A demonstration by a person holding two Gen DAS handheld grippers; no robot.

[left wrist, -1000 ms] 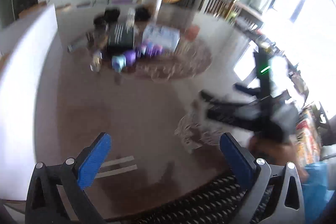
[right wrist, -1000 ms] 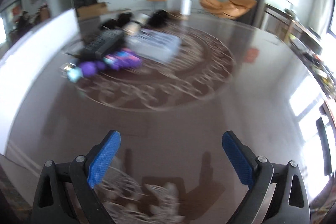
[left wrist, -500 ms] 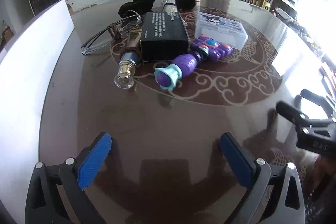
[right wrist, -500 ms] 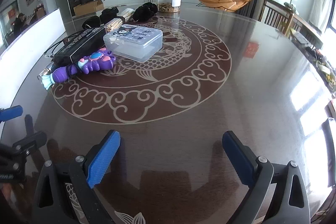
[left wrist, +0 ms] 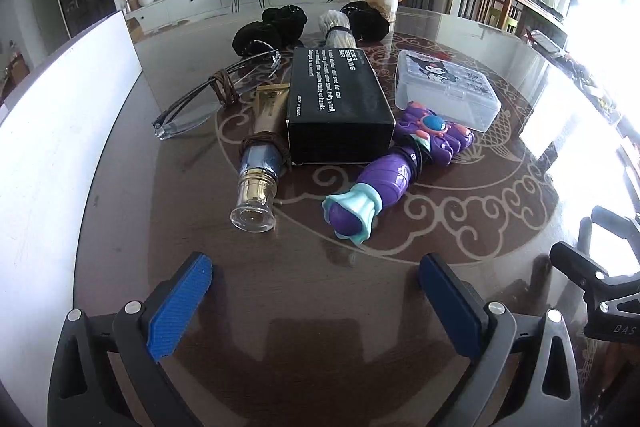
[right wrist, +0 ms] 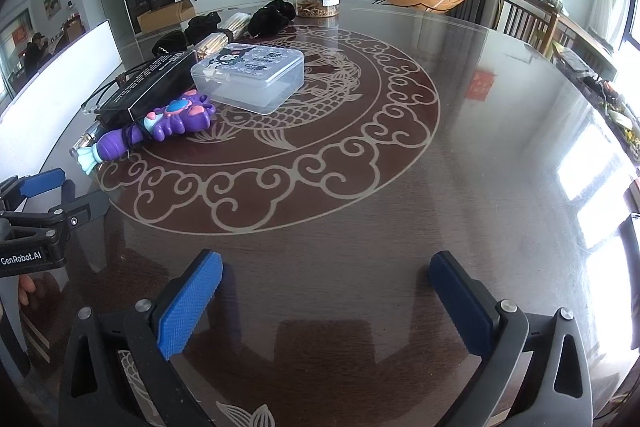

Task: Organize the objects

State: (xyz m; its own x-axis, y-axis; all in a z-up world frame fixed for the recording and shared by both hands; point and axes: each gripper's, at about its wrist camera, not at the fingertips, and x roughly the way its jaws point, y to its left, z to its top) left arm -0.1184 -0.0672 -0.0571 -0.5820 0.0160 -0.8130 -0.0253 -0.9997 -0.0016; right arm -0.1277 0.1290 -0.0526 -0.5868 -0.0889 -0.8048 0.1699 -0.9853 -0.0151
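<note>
Cluster of objects sits on the dark round glossy surface with a pale cloud-and-fish pattern, none picked up yet. Left to right in the left wrist view: clear-framed glasses bound with a brown hair tie, then a gold-and-blue cosmetic tube with clear cap, touching the black rectangular box with white lettering, then the purple-and-teal plastic toy wand leaning against the box's front corner, then a clear lidded plastic box with cartoon print just beside the wand's head. Behind them: black fabric bundles, a tied bunch of sticks, a tall clear jar.

Left gripper has fingers spread wide, empty, aimed down at the bare surface short of the tube and wand. Right gripper has just been opening, fingers now wide, nothing between them, well apart from the cluster, over bare surface.

Step looks like the approach, before the first grasp. Next move likely calls for the left gripper to go forward to the nearest item, tube or wand, and straddle it across its narrow width.
</note>
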